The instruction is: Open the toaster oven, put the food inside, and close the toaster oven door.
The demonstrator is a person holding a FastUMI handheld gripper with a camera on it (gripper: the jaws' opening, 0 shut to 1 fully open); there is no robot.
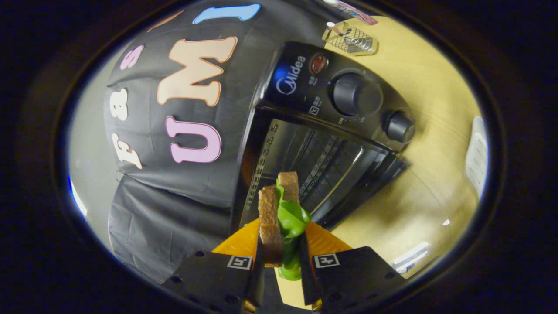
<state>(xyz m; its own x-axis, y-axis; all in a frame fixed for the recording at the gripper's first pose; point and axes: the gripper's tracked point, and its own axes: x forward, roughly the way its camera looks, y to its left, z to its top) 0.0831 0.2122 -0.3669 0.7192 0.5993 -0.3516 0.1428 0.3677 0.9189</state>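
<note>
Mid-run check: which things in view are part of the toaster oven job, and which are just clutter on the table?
Job:
- sandwich, clamped between the gripper fingers
- toaster oven, just ahead, door open

Lying about:
- wire rack beyond the oven
- white object at the table edge

Hand-held two-finger gripper [282, 244], seen from its own camera. Each finger [218, 274] is a broad, flat, angular plate that narrows toward the front. A small square fiducial marker, a white tile with a dark pattern, sits on the upper inner corner of each plate [239, 262]. Several small round screw holes dot the plate faces near their outer and lower edges. Thin upright inner blades line the gap between the plates.
</note>
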